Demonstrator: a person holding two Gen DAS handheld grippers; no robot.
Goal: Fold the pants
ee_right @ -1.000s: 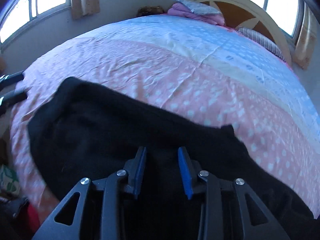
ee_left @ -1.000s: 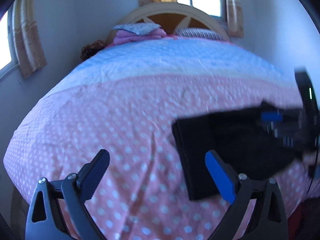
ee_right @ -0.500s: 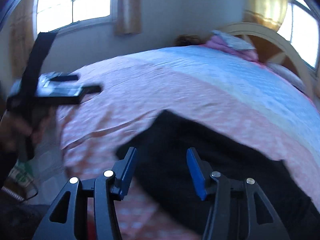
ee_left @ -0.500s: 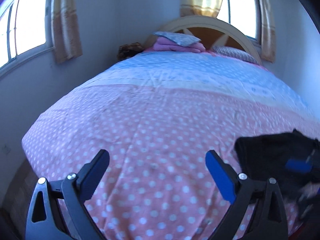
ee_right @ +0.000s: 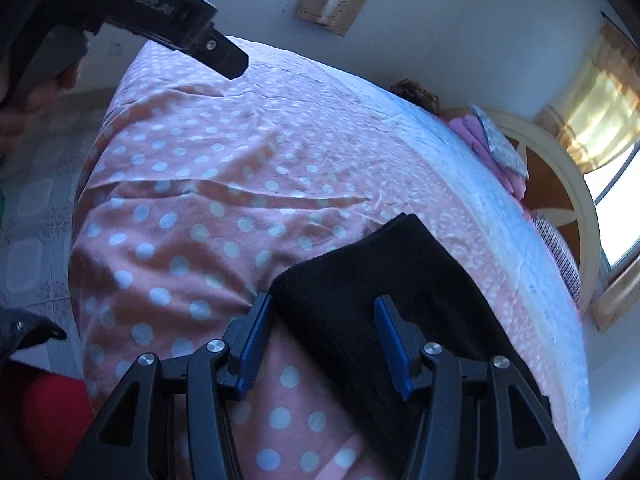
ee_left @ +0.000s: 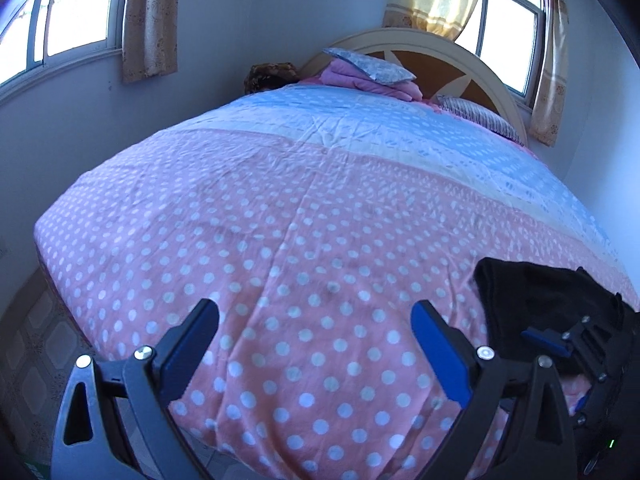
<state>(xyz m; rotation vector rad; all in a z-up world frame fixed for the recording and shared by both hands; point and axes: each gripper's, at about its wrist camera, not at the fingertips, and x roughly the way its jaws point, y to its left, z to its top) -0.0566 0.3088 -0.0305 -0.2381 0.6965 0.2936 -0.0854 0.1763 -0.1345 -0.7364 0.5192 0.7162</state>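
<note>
The black pants (ee_right: 380, 272) lie folded into a compact bundle on the pink dotted bedcover (ee_right: 200, 200), near the bed's foot edge. My right gripper (ee_right: 324, 320) hovers over their near corner, open; the dark cloth lies under the gap and the blue pads do not press it. In the left wrist view the pants (ee_left: 540, 308) sit at the far right, with the right gripper (ee_left: 560, 344) beside them. My left gripper (ee_left: 316, 320) is wide open over bare bedcover (ee_left: 280, 220), well left of the pants. The left gripper's body (ee_right: 180, 20) shows top left, held by a hand (ee_right: 32, 92).
Folded pink bedding and pillows (ee_left: 368, 76) are stacked at the arched headboard (ee_left: 440, 52). Curtained windows flank the bed. Tiled floor (ee_right: 32, 208) runs beside the bed's foot, and something red (ee_right: 48, 412) is low at the left.
The right gripper's jaws have spread apart and it has drawn back to the corner of the pants. The left gripper has swung left, away from the pants. Both have rolled.
</note>
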